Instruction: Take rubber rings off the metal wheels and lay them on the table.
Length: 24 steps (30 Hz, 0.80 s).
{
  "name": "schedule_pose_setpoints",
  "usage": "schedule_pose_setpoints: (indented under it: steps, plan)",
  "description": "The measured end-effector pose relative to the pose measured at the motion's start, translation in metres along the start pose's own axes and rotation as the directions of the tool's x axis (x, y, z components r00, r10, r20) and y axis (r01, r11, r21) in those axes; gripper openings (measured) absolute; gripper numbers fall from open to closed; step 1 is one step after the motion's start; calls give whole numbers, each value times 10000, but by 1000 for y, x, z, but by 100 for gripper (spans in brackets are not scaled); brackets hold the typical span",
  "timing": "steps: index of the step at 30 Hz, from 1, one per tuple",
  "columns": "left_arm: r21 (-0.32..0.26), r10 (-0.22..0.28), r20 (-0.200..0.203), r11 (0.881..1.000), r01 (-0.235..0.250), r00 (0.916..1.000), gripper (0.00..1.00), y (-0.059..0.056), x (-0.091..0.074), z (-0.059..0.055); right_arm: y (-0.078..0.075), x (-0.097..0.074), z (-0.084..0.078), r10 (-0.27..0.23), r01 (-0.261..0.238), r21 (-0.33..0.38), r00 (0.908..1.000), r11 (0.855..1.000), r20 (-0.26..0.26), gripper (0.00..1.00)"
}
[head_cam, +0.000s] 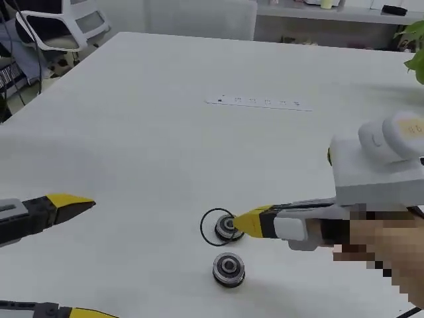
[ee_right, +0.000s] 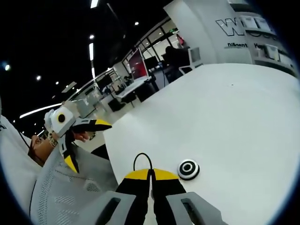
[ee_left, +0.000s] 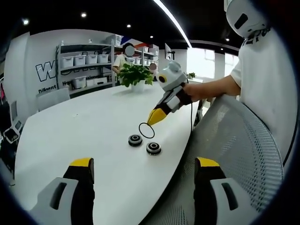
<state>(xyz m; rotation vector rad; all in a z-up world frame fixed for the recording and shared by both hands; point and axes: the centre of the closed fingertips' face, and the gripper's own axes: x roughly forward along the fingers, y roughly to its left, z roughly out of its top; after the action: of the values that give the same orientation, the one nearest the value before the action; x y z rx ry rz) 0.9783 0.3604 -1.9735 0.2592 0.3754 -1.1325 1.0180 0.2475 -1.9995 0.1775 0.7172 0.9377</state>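
Observation:
Two metal wheels stand on the white table: one near me, the other just behind it. My right gripper comes in from the right, shut on a thin black rubber ring. In the left gripper view the ring hangs from the right gripper's tip, lifted above the wheels. The right gripper view has the ring looping up from the closed jaws, with a wheel beside them. My left gripper waits open at the left, nothing between its fingers.
A flush socket strip lies in the table's middle. A potted plant stands at the far side. A mesh chair sits close to the table edge by the wheels. An office chair stands beyond the far left corner.

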Motion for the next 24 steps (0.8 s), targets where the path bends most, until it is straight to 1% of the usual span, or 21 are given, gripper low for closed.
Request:
schedule_pose_setpoints:
  steps: [2,6,9,13,15,19,21,24]
  plan:
    - [-5,21,-145,10000,-21,9999,88,1,0,-3,1,4,-2,16,-18,-135,9999,9999,-105,0]
    - [-180,68,-60,9998,-69,10000,87,1,1,-2,3,10,-5,43,-52,-359,9997,9993,-255,0]
    - [-203,154,-156,9997,-157,9998,87,3,0,-3,2,15,-7,-89,73,-509,9995,9987,-313,0]
    - [-399,159,33,9991,-157,9999,88,3,0,-1,2,23,-11,-149,132,-449,9992,9989,-379,0]
    - [-430,218,40,9988,-216,9998,88,4,0,-1,-1,26,-11,-340,324,-448,9988,9985,-343,0]
    - [-563,212,164,9982,-203,9996,87,5,0,0,-3,32,-11,-391,386,-263,9991,9989,-178,0]
    - [-600,231,230,9980,-217,9995,87,5,0,1,-3,36,-11,-462,459,-372,9989,9983,-62,0]
    - [-701,280,255,9972,-262,9993,86,6,-1,1,-1,41,-15,-469,463,-586,9989,9972,-88,0]
